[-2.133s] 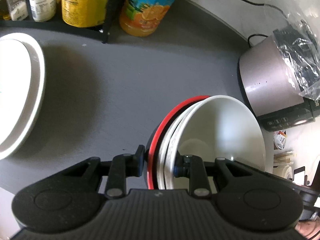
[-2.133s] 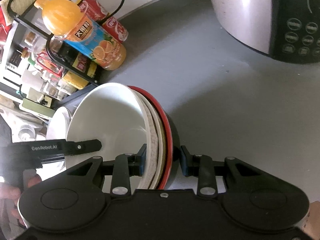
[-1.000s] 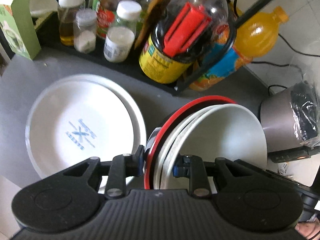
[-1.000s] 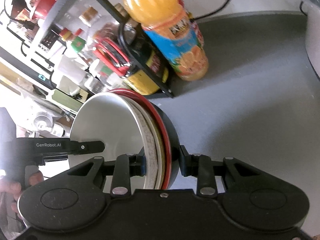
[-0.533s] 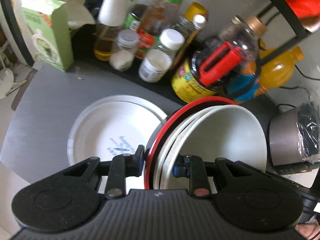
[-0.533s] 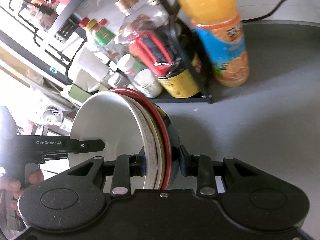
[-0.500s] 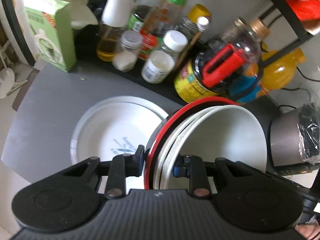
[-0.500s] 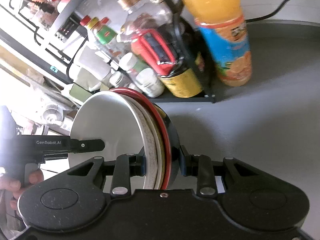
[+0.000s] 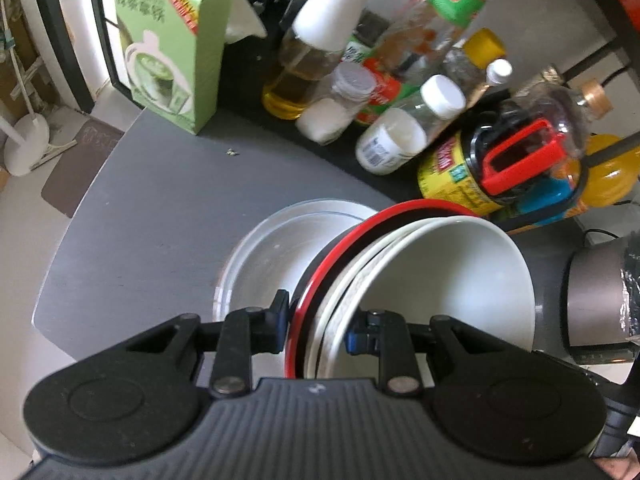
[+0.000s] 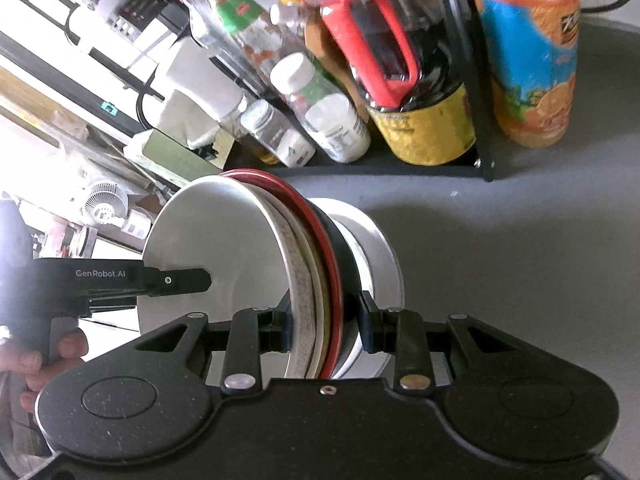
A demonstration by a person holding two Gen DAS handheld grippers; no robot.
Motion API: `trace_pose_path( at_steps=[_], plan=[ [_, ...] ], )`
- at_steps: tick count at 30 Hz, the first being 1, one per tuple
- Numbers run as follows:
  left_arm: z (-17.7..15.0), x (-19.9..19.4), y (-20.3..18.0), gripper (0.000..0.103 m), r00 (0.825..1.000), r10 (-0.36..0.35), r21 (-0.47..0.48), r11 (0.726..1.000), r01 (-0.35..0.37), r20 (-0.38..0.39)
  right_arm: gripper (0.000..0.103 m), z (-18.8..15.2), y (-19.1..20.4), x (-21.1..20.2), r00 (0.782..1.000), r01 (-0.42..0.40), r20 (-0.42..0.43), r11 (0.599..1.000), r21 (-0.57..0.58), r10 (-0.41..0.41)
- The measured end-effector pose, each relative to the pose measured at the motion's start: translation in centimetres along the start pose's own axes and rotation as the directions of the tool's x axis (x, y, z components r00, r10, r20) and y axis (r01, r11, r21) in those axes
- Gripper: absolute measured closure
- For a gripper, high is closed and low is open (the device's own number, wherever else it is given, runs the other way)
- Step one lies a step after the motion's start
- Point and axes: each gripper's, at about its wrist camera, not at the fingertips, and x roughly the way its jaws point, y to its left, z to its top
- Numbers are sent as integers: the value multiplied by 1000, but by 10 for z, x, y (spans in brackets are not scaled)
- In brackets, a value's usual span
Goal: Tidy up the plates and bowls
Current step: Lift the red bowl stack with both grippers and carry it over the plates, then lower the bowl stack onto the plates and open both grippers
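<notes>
While both tools were clamped on opposite rims of the same nested stack of bowls (image 9: pixel 420 280), the load hung in the air between them, tilted rather than level. The left tool (image 9: pixel 318 322) pinched the rim with one finger inside the white inner bowl and the other against the red-edged black outer bowl; the right tool (image 10: pixel 324 324) gripped the far rim the same way. Below the stack lay the white plates (image 9: pixel 272 248) on the grey tabletop (image 9: pixel 152 208), with the stack partly over them but apparently not touching. Behind stood a black rack of condiment bottles (image 9: pixel 400 92), a green box (image 9: pixel 168 44) and an orange juice bottle (image 10: pixel 528 52).

The step in hand looked like carrying the bowls to rest on the plates. The next move would call for levelling the stack, centring it over the plates, lowering both tools together, and releasing only once the base sat flat.
</notes>
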Motion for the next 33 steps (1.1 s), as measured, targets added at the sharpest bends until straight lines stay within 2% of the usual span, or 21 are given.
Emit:
trace_pose_path(
  at_steps=[9,25,28,31,33],
  plan=[
    [7,24,14,78,998,38,-1,999,-38,-55,73,-5,1,26,999,20,-39,999,43,-18],
    [25,37,8,78,997,59,16,998,-58,-43,68,0,-10,33,1000,-1,-14,992,123,3],
    [30,38,11,78,998,47,6,999,-46,-53,63,1,-11,34,1000,-17,-8,989,150,19],
    [32,31,9,73,1000,24,30,999,-23,-11,61,-1,-13,30,999,-32,23,984,177,28],
    [32,28,3,64,999,37,73,997,-37,11,50,-5,-11,24,999,-33,48,985,170,25]
  ],
)
